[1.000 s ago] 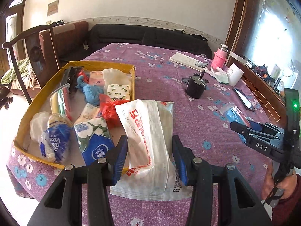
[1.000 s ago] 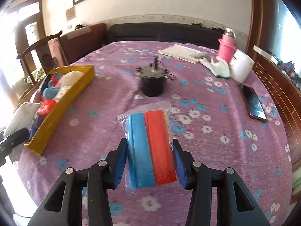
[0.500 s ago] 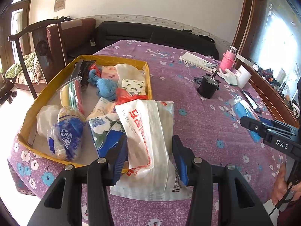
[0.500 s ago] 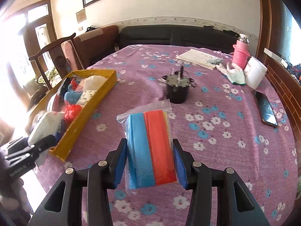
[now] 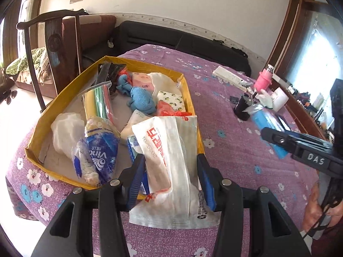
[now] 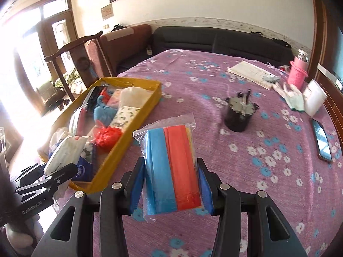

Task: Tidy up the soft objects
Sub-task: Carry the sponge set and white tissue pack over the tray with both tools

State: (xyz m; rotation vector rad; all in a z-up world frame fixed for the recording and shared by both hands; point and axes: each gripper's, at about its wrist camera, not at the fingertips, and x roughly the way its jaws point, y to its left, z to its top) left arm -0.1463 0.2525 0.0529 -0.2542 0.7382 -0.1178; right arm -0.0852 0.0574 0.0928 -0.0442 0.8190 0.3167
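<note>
- Over the yellow box's (image 5: 193,105) near corner, your left hand-held gripper (image 5: 171,180) clamps a white plastic packet (image 5: 171,150).
- Your right hand-held gripper (image 6: 170,182) pinches a zip bag of blue and red cloths (image 6: 171,162) above the table (image 6: 246,160).

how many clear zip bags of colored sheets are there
2: one bag held in the right claw above the tablecloth, another standing in the yellow box along its left side. Others may be buried.
</note>
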